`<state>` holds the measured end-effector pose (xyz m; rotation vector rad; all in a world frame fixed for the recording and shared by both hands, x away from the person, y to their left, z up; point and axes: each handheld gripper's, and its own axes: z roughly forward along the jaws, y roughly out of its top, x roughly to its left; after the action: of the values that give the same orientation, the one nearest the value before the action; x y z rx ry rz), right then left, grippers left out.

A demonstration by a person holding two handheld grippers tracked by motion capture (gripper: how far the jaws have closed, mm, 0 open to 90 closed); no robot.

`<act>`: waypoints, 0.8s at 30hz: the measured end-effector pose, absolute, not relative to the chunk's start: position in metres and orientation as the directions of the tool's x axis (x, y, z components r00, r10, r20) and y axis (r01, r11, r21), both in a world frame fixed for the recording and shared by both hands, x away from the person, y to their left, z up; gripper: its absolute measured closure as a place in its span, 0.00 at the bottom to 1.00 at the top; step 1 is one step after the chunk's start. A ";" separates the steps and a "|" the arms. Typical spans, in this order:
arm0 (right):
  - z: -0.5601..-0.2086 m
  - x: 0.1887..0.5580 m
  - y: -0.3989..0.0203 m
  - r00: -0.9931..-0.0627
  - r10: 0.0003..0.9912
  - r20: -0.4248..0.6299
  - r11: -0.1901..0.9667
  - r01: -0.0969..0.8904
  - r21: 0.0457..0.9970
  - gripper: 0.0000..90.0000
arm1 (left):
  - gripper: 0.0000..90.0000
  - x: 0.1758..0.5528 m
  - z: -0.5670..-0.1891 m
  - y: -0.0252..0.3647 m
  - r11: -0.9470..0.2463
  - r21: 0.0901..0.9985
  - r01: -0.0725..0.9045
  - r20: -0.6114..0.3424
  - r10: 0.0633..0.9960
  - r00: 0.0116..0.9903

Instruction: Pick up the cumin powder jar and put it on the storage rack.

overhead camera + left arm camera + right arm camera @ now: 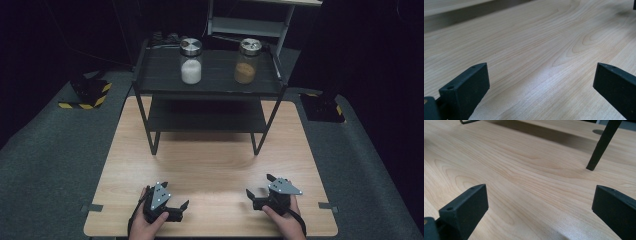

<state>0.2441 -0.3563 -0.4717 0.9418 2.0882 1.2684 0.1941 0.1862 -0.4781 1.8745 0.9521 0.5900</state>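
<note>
High view: the left gripper (181, 207) and the right gripper (251, 194) rest low on the wooden table (215, 165) near its front edge, well apart, each with its jaws spread wide and holding nothing. Farther back, a black rack (210, 87) carries a jar of white powder (191, 61) and a jar of brown powder (247, 61) on its top shelf

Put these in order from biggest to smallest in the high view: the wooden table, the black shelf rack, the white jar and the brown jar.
1. Wooden table, the biggest.
2. Black shelf rack, which stands on the table.
3. White jar and brown jar look about the same size, side by side on the rack's top shelf, so neither ranks above the other.
</note>
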 end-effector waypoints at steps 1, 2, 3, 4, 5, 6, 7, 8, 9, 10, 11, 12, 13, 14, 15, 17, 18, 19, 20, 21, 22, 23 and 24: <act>-0.472 0.243 -0.356 -0.626 0.775 -0.078 0.325 0.290 0.900 0.00 | 0.01 0.194 -0.478 0.186 -0.278 0.888 0.366 0.012 0.810 0.586; -0.472 0.242 -0.356 -0.629 0.773 -0.081 0.328 0.288 0.900 0.00 | 0.01 0.194 -0.478 0.186 -0.282 0.887 0.365 0.014 0.808 0.588; -0.472 0.241 -0.356 -0.630 0.772 -0.083 0.330 0.286 0.900 0.00 | 0.01 0.194 -0.478 0.186 -0.284 0.886 0.366 0.015 0.807 0.590; -0.472 0.240 -0.356 -0.630 0.772 -0.084 0.331 0.286 0.899 0.00 | 0.01 0.194 -0.478 0.186 -0.284 0.886 0.366 0.014 0.806 0.591; -0.472 0.240 -0.356 -0.631 0.771 -0.085 0.333 0.285 0.899 0.00 | 0.01 0.193 -0.478 0.186 -0.284 0.886 0.366 0.014 0.806 0.591; -0.471 0.240 -0.356 -0.632 0.770 -0.086 0.335 0.285 0.898 0.00 | 0.01 0.193 -0.478 0.186 -0.282 0.887 0.366 0.013 0.807 0.590; -0.471 0.241 -0.355 -0.632 0.770 -0.085 0.335 0.288 0.897 0.00 | 0.01 0.193 -0.478 0.186 -0.281 0.887 0.367 0.012 0.807 0.590; -0.471 0.241 -0.355 -0.632 0.771 -0.082 0.334 0.291 0.896 0.00 | 0.01 0.194 -0.478 0.186 -0.281 0.886 0.368 0.011 0.807 0.591; -0.470 0.242 -0.355 -0.631 0.772 -0.080 0.334 0.295 0.895 0.00 | 0.01 0.194 -0.477 0.187 -0.280 0.886 0.371 0.007 0.807 0.591; -0.470 0.242 -0.355 -0.630 0.773 -0.077 0.332 0.299 0.895 0.00 | 0.01 0.195 -0.478 0.187 -0.275 0.885 0.375 0.001 0.807 0.590; -0.470 0.243 -0.355 -0.628 0.775 -0.074 0.331 0.302 0.894 0.00 | 0.01 0.195 -0.477 0.187 -0.274 0.885 0.377 -0.002 0.807 0.590; -0.470 0.243 -0.355 -0.627 0.776 -0.073 0.329 0.303 0.894 0.00 | 0.01 0.196 -0.477 0.187 -0.274 0.884 0.378 -0.003 0.807 0.591; -0.470 0.243 -0.355 -0.626 0.776 -0.071 0.327 0.304 0.895 0.00 | 0.01 0.196 -0.477 0.187 -0.274 0.884 0.378 -0.003 0.806 0.592; -0.470 0.243 -0.355 -0.625 0.777 -0.071 0.326 0.305 0.895 0.00 | 0.01 0.196 -0.477 0.187 -0.277 0.884 0.376 0.000 0.804 0.594; -0.470 0.243 -0.355 -0.625 0.777 -0.070 0.325 0.304 0.896 0.00 | 0.01 0.196 -0.477 0.188 -0.277 0.884 0.376 -0.002 0.803 0.595; -0.470 0.243 -0.356 -0.627 0.776 -0.067 0.323 0.304 0.896 0.00 | 0.01 0.196 -0.477 0.187 -0.278 0.882 0.379 -0.002 0.804 0.595; -0.470 0.243 -0.356 -0.627 0.776 -0.066 0.322 0.305 0.896 0.00 | 0.01 0.196 -0.477 0.187 -0.279 0.882 0.380 -0.002 0.804 0.595; -0.470 0.243 -0.356 -0.627 0.777 -0.064 0.321 0.306 0.896 0.00 | 0.01 0.196 -0.477 0.187 -0.282 0.882 0.377 0.002 0.803 0.596; -0.470 0.243 -0.356 -0.626 0.777 -0.063 0.320 0.307 0.896 0.00 | 0.01 0.196 -0.477 0.187 -0.282 0.882 0.377 0.002 0.803 0.596; -0.470 0.243 -0.357 -0.625 0.778 -0.062 0.318 0.308 0.897 0.00 | 0.01 0.196 -0.477 0.187 -0.281 0.882 0.379 0.000 0.803 0.596; -0.470 0.243 -0.357 -0.625 0.778 -0.061 0.317 0.308 0.897 0.00 | 0.01 0.197 -0.476 0.187 -0.283 0.881 0.379 0.000 0.802 0.597; -0.470 0.243 -0.357 -0.624 0.779 -0.059 0.316 0.309 0.897 0.00 | 0.01 0.197 -0.476 0.187 -0.283 0.881 0.379 0.001 0.802 0.597; -0.470 0.244 -0.357 -0.623 0.780 -0.056 0.314 0.312 0.897 0.00 | 0.01 0.196 -0.477 0.187 -0.284 0.882 0.377 0.004 0.803 0.596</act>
<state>0.2436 -0.3569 -0.4703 0.9635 2.0976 1.2697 0.1962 0.1867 -0.4765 1.8889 0.9474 0.5724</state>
